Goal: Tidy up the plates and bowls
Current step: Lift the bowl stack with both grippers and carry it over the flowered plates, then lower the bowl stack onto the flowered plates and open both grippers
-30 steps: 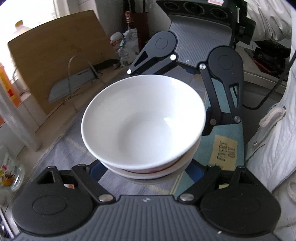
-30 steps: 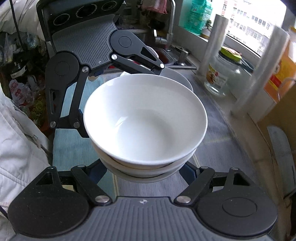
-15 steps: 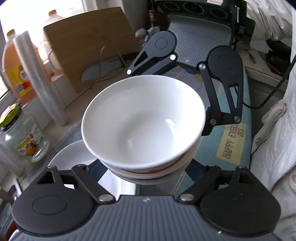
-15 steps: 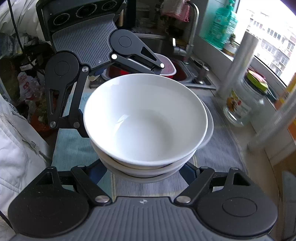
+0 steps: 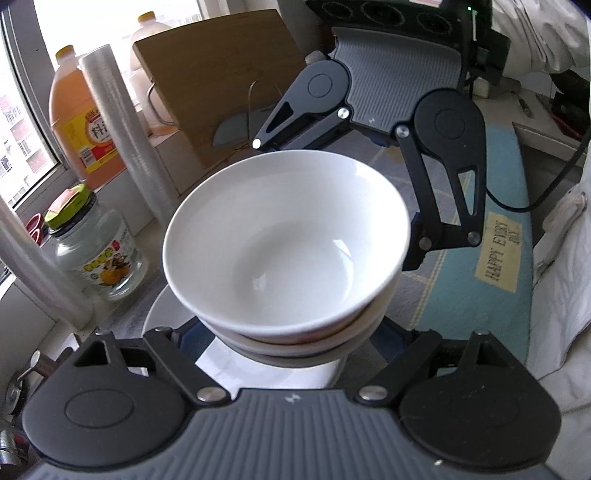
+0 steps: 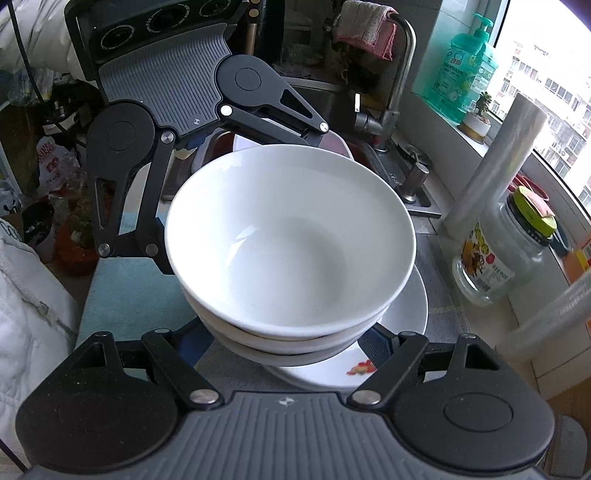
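Grippers (image 5: 284, 347) (image 6: 288, 350) apparently clamping bowl stack (image 5: 288, 243), above plate (image 6: 406, 314).

Wrist views face each other closely, sharing stacked bowls (image 5: 286, 243)

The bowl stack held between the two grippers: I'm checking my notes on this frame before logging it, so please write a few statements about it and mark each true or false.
1. The top bowl is empty. True.
2. Only one gripper holds the bowl stack. False: the left gripper and the right gripper grip it from opposite sides.
3. A white plate lies under the stack. True.
4. That plate is plain white. False: a small red-orange motif shows near its rim.
5. The glass jar has a blue lid. False: its lid is yellow-green.
6. A pink cloth hangs over the tap. True.
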{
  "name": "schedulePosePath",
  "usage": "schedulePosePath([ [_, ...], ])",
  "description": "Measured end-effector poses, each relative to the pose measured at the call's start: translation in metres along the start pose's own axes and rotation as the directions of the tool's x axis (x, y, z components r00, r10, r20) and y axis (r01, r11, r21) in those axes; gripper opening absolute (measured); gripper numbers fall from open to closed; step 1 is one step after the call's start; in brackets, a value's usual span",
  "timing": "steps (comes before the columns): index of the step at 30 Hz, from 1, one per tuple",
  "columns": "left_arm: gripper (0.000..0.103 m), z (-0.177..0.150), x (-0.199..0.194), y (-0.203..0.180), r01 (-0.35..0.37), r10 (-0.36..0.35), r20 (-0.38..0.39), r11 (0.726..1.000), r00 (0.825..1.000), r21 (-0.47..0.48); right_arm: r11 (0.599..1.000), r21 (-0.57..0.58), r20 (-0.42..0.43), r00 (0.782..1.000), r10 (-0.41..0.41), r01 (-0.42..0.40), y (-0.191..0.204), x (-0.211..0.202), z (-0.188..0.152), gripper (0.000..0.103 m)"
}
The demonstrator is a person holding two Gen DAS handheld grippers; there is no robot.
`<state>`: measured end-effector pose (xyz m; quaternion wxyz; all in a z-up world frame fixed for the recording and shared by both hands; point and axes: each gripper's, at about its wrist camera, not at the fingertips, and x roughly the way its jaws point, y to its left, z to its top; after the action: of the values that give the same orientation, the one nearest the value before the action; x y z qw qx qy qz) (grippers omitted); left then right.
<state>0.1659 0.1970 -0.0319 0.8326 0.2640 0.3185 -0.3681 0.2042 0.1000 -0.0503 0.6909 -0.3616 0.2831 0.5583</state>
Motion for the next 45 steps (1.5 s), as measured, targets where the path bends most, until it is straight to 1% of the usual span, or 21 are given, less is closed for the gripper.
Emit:
schedulePosePath([
  [10,0.089,-0.01,0.007,0.02,-0.024,0.024,-0.005,1.0,1.0,0.001,1.0,-0.012,-0.006,1.0,-0.024,0.023,-0.017,0.019,0.009,0.087],
  [18,0.089,-0.017,0.016,0.034,-0.029,0.029,-0.02,1.0,0.999,-0.004,1.0,-0.012,-0.018,1.0,-0.018,0.017,-0.031,0.035,0.011,0.087],
  [29,0.089,-0.024,0.028,0.042,-0.013,0.012,-0.029,0.999,1.0,-0.041,1.0,-0.002,-0.049,0.999,0.01,-0.01,-0.039,0.046,0.009,0.087],
  [45,0.09,-0.026,0.033,0.05,0.007,-0.009,-0.034,0.998,0.999,-0.056,0.999,0.02,-0.063,0.997,0.039,-0.038,-0.048,0.052,0.01,0.088],
])
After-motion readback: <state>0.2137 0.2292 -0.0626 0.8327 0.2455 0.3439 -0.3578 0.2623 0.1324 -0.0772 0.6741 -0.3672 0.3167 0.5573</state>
